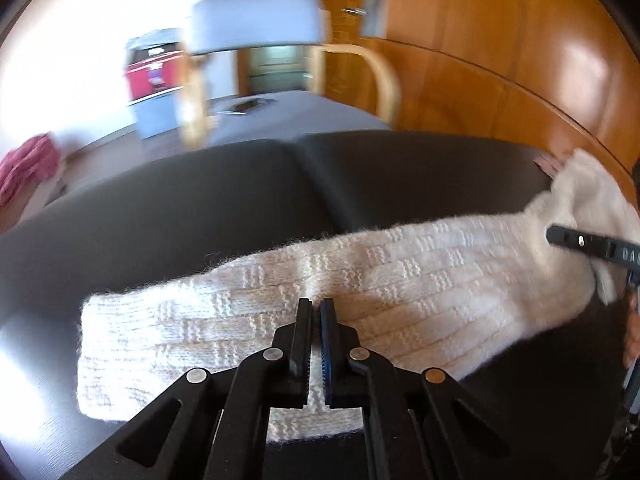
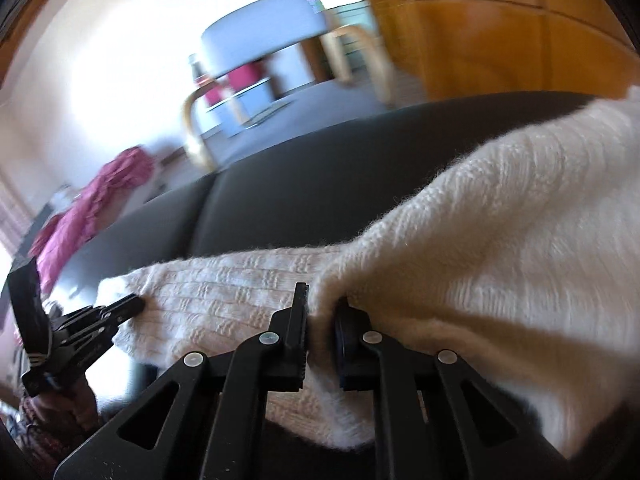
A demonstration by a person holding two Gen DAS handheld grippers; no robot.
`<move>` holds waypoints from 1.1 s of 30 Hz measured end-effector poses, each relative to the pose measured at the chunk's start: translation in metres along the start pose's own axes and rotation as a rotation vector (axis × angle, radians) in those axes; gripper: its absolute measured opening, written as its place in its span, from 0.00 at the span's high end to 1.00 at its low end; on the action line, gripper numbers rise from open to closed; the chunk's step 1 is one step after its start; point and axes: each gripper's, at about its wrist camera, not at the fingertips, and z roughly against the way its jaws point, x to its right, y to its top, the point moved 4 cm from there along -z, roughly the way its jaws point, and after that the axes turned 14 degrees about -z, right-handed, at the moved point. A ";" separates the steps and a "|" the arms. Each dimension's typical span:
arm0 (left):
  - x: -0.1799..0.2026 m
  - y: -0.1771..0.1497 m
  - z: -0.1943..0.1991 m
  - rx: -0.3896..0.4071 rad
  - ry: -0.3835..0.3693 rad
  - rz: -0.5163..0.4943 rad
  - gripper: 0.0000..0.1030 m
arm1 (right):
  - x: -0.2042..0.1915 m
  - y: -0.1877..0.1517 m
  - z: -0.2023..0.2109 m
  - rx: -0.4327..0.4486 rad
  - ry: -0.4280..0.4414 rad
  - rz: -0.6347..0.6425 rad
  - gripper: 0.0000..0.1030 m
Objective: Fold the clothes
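A cream knitted sweater [image 1: 360, 288] lies in a long band across a dark table [image 1: 200, 208]. My left gripper [image 1: 317, 305] sits over its near edge with the jaws almost together; no fabric shows clearly between them. My right gripper [image 2: 322, 300] is shut on a fold of the sweater [image 2: 480, 240], which bunches up and drapes to the right. The right gripper shows in the left wrist view [image 1: 560, 236] at the sweater's right end. The left gripper shows in the right wrist view [image 2: 136, 304] at the sweater's left end.
A chair with a blue-grey back and pale wooden arms [image 1: 256, 24] stands beyond the table. A pink garment [image 2: 92, 208] lies at the far left. A red and grey box [image 1: 154, 80] is on the floor. Wooden panelling [image 1: 500, 40] lines the right.
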 end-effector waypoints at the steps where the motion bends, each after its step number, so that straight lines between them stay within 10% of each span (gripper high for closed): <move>1: -0.013 -0.008 0.006 -0.002 0.028 0.016 0.97 | -0.012 -0.009 -0.005 -0.019 0.028 0.012 0.89; 16: -0.157 -0.138 0.065 -0.086 0.306 0.301 0.97 | -0.187 -0.108 -0.094 -0.238 0.263 0.234 0.89; 33: -0.188 -0.191 0.095 -0.095 0.421 0.346 0.96 | -0.343 -0.207 -0.149 -0.377 0.394 0.495 0.86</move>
